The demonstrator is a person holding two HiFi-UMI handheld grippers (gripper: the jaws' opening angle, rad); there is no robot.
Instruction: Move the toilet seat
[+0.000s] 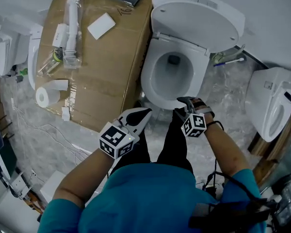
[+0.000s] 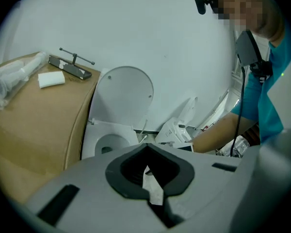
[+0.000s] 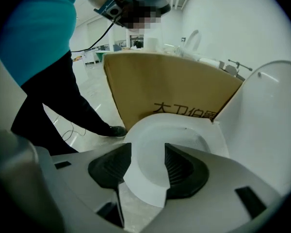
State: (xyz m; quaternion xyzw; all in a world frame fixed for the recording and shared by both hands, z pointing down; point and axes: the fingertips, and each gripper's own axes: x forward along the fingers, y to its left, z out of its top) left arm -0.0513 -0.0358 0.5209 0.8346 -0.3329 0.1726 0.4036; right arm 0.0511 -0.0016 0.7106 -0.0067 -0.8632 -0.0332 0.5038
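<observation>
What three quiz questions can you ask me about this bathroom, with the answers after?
1. True or false: the toilet lid stands raised.
2. In the head view, what stands left of the toilet? A: a cardboard box. B: a bathtub. C: a ladder.
3. Fill the gap: the gripper with its jaws apart near the toilet's front rim is the ____ gripper.

Key: 1 true. 2 A. 3 right; the right gripper has nothing clamped.
</observation>
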